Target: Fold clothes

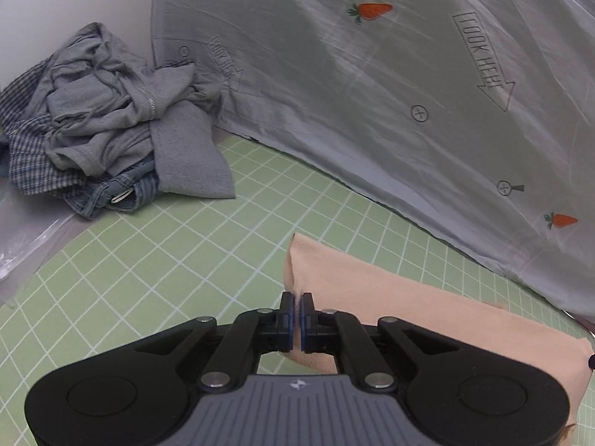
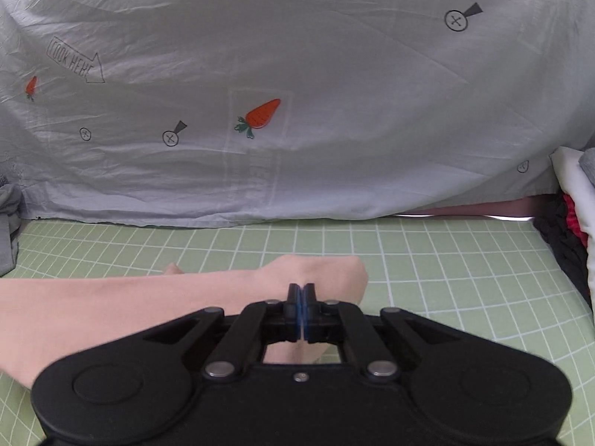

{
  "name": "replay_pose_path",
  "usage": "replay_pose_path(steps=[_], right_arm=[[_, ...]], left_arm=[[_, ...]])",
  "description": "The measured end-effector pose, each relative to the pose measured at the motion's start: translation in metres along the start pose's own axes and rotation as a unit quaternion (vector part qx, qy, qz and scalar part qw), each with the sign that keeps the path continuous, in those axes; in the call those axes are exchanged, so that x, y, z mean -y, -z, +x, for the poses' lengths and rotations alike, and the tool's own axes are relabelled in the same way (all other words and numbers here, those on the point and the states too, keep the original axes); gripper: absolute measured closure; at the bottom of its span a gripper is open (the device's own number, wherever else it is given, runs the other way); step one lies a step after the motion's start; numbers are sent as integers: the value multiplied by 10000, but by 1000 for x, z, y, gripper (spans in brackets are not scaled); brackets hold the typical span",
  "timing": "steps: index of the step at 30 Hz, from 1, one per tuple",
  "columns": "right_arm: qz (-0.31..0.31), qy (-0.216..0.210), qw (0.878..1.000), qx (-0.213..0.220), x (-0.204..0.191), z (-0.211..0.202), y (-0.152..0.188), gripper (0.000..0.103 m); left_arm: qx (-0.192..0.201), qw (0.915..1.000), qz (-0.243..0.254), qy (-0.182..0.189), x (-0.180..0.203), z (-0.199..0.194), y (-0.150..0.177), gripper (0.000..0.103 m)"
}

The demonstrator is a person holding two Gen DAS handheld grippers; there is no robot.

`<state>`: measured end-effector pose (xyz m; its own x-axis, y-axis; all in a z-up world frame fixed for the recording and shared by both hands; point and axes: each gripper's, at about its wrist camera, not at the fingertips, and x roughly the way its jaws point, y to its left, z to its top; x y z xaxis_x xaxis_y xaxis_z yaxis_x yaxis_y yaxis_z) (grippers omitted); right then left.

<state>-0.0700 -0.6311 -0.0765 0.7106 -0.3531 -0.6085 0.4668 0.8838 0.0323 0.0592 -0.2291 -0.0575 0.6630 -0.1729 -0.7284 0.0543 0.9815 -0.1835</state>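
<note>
A peach-pink garment [image 1: 427, 308] lies across the green grid mat [image 1: 148, 260]. My left gripper [image 1: 297, 299] is shut on the garment's left end, and the cloth rises between its blue pads. In the right wrist view the same peach garment [image 2: 130, 297] stretches leftward, and my right gripper [image 2: 301, 290] is shut on its right end, which bunches up around the fingers. The cloth under both grippers is partly hidden by their black bodies.
A heap of grey and blue checked clothes [image 1: 108, 122] sits at the mat's far left. A grey sheet printed with carrots [image 2: 297, 93] hangs as a backdrop behind the mat [image 2: 446, 278]. Dark, red and white fabric [image 2: 572, 223] is piled at the right edge.
</note>
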Motion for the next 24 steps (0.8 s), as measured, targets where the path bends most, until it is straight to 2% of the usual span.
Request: replay_pose_path(steps=[3,5,6,7,8,10,12,14,17,18,19,20,21,24], right_arm=[[-160,-200,9992,-291,-14,21,3,101],[-66,-254,9981,-556,-19,35,7,85],[96,-210,9980,-588,-18,37,9,71],[302,-135,9979,-564,-15,36,10,62],[498,-41,9973,-544,-10,34,11,59],[845,170,9948,-535,0,32,13,37],[1161,324,9909,-601,12,35,15,31],[1505,240,9856,-728,26,42,18,31],[2056,-286,9736,-953,46,57,19,36],[2143,-445,9705,-1015,50,64,18,52],[2192,-597,9679,-1071,53,71,16,78],[2165,-650,9676,-1122,56,78,13,91],[2109,-664,9685,-1149,58,85,10,96],[1910,-657,9723,-1172,62,101,4,97]], left_arm=[[-296,9992,-135,-228,-14,20,16,99],[-500,9980,-273,-269,-20,32,26,99],[-549,9976,-285,-306,-21,35,29,99],[-587,9973,-285,-345,-22,38,32,99],[-609,9971,-289,-358,-22,39,33,99],[-644,9968,-298,-372,-22,41,35,99],[-683,9965,-279,-389,-22,45,35,99],[-723,9962,-274,-403,-22,49,35,99],[-800,9954,-288,-437,-23,54,36,99],[-830,9951,-272,-462,-23,56,37,99],[-860,9948,-256,-486,-24,58,37,99],[-896,9946,-215,-478,-23,60,38,99],[-934,9944,-168,-460,-23,61,40,99],[-961,9940,-104,-511,-19,65,46,99]])
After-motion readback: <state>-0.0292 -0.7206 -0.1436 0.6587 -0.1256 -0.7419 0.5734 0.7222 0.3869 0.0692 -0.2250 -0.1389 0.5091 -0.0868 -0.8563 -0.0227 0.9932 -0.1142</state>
